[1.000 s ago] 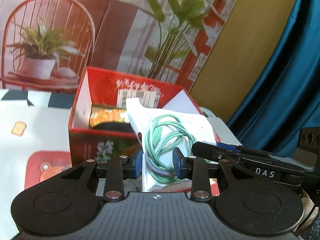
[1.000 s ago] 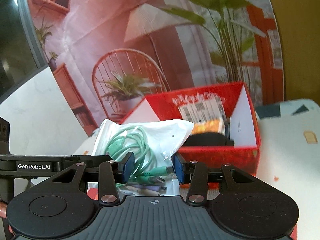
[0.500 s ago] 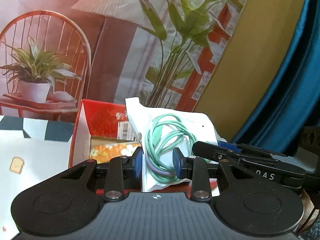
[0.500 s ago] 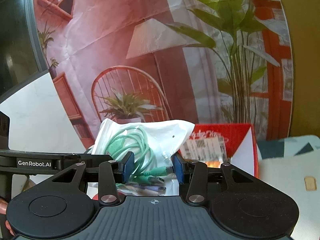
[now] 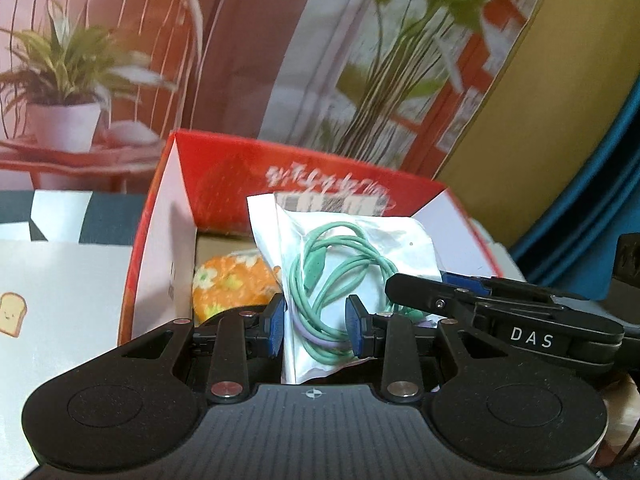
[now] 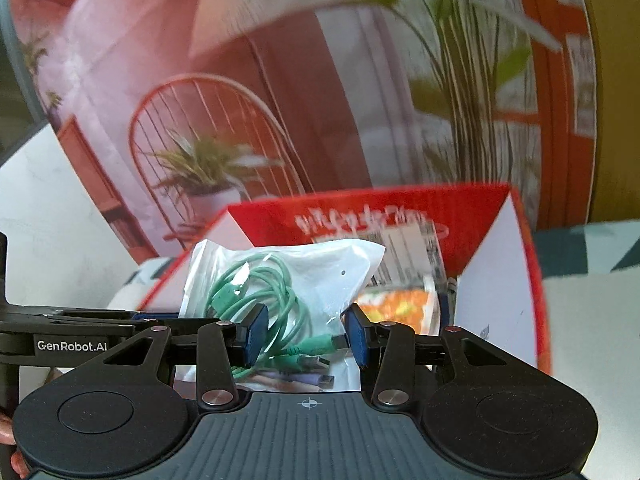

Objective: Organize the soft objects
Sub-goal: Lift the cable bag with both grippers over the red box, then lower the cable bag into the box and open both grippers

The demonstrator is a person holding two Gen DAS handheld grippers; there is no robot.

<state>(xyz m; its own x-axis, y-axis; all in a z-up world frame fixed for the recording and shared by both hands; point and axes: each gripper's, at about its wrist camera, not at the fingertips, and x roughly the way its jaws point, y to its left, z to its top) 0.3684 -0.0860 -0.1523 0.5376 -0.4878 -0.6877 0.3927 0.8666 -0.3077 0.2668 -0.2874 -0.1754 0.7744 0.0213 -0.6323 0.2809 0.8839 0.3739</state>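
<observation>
A white plastic bag (image 5: 400, 248) with a coiled green cable (image 5: 320, 280) inside hangs between both grippers. My left gripper (image 5: 316, 328) is shut on its lower left part. My right gripper (image 6: 306, 334) is shut on the same bag (image 6: 320, 268) from the other side, and its fingers (image 5: 452, 300) enter the left wrist view from the right. The bag is held over the near side of an open red box (image 5: 224, 176), also in the right wrist view (image 6: 360, 208). An orange floral soft item (image 5: 228, 284) lies inside the box, beside something dark that is mostly hidden.
The box stands on a white tablecloth with a toast print (image 5: 12, 316). Close behind the box rises a printed backdrop of a chair and plants (image 5: 72, 80). A blue curtain (image 5: 592, 216) hangs at the right, and a hand (image 6: 10, 436) shows at the lower left edge.
Both grippers have carried the bag toward the red box and lower. The box now looks larger and closer, and more of its inside shows. Both grips are unchanged.
</observation>
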